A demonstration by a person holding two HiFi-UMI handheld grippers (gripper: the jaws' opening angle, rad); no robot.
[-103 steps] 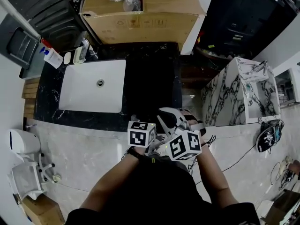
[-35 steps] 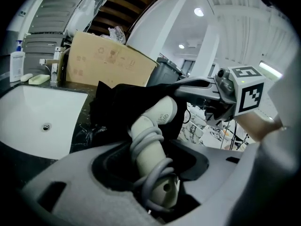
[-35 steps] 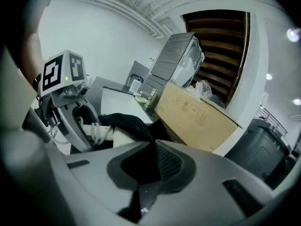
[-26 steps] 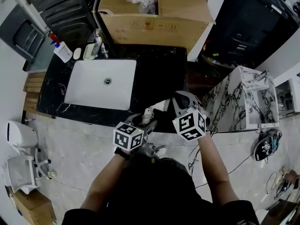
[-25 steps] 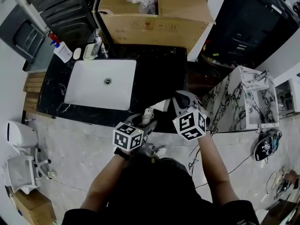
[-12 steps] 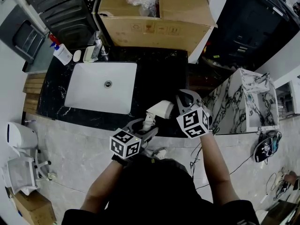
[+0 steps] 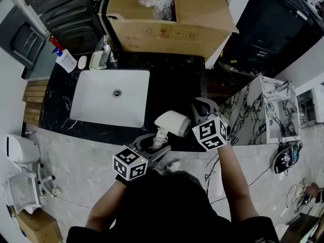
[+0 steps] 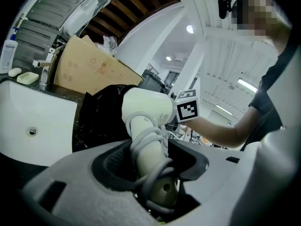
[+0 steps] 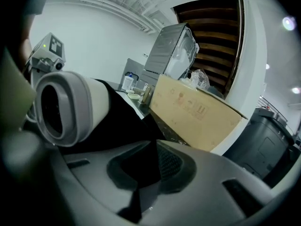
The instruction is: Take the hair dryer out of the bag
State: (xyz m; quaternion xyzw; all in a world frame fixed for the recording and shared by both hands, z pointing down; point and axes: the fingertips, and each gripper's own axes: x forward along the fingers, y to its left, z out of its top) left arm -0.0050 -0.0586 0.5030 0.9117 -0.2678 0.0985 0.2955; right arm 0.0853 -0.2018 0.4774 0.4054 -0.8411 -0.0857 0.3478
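The white hair dryer [image 7: 173,122] hangs over the front edge of the black counter, clear of the black bag [image 8: 98,122]. My left gripper [image 7: 154,145] is shut on its handle, which has the grey cord wound round it [image 8: 151,147]. In the left gripper view the dryer's head [image 8: 146,108] stands above the jaws. My right gripper [image 7: 198,109] is just right of the dryer, shut on a fold of the black bag [image 9: 123,122]. The dryer's grey nozzle [image 9: 56,108] fills the left of the right gripper view.
A white sink [image 7: 110,97] is set in the black marble counter [image 7: 167,75], with a tap [image 7: 108,54] and a soap bottle [image 7: 65,61] behind it. A big cardboard box [image 7: 167,19] stands at the back. A marbled cabinet [image 7: 258,105] stands at the right.
My left gripper has risen with the hair dryer, lifting it higher above the bag and the counter's edge. The right gripper has hardly moved and keeps its hold on the bag.
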